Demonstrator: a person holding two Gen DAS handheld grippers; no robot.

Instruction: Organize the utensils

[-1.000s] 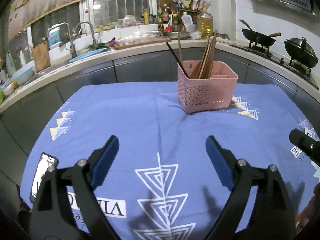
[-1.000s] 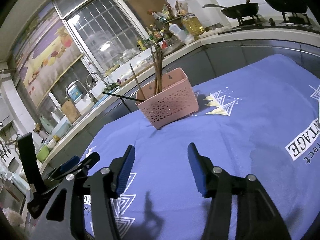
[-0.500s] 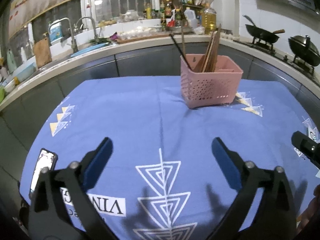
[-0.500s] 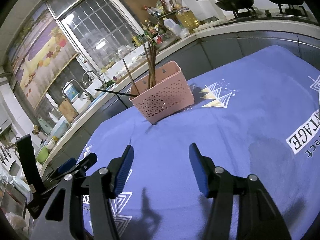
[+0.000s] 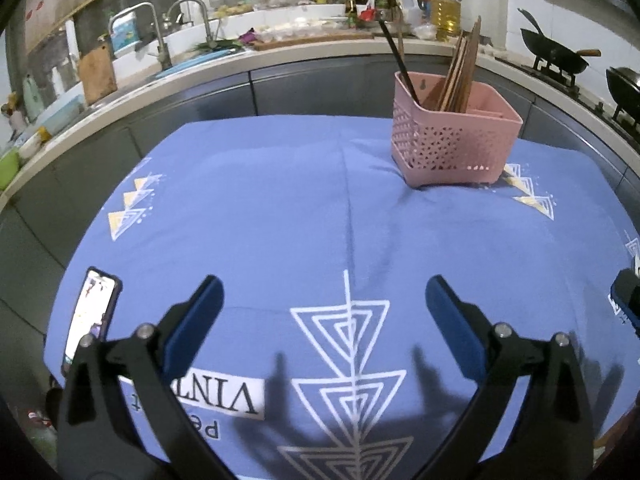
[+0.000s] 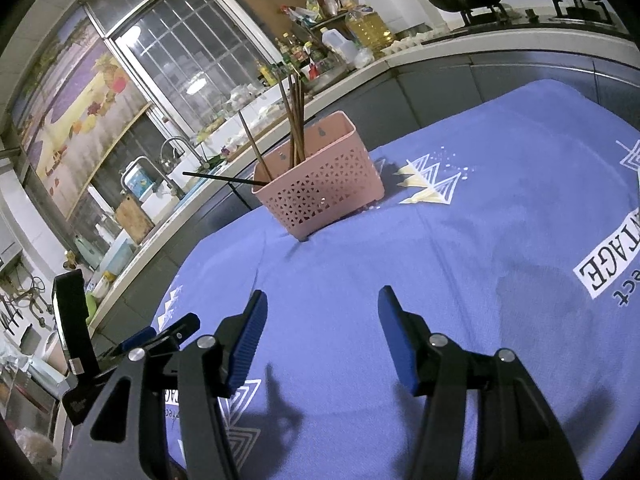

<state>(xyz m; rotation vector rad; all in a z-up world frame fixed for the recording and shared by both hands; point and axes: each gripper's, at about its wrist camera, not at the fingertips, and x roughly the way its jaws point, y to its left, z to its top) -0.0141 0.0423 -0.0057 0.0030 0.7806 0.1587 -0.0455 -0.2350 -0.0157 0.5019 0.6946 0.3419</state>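
A pink perforated utensil basket (image 5: pixel 452 148) stands on the blue tablecloth (image 5: pixel 304 216) at the far right; it also shows in the right wrist view (image 6: pixel 324 196). Brown chopsticks (image 5: pixel 460 72) stand upright in it, and one black chopstick (image 6: pixel 224 178) leans out to the left. My left gripper (image 5: pixel 320 312) is open and empty above the near part of the cloth. My right gripper (image 6: pixel 320 320) is open and empty, well in front of the basket. The left gripper's tips (image 6: pixel 160 332) show at the left of the right wrist view.
A phone (image 5: pixel 90 312) lies on the cloth near its left edge. A kitchen counter (image 5: pixel 280 56) with a sink, bottles and boards curves behind the table. Woks (image 5: pixel 556 56) sit on a stove at the right.
Both grippers have drawn back and tilted a little, so the basket sits higher and farther right in the left wrist view. The left gripper's jaws have spread slightly wider. The basket has not moved.
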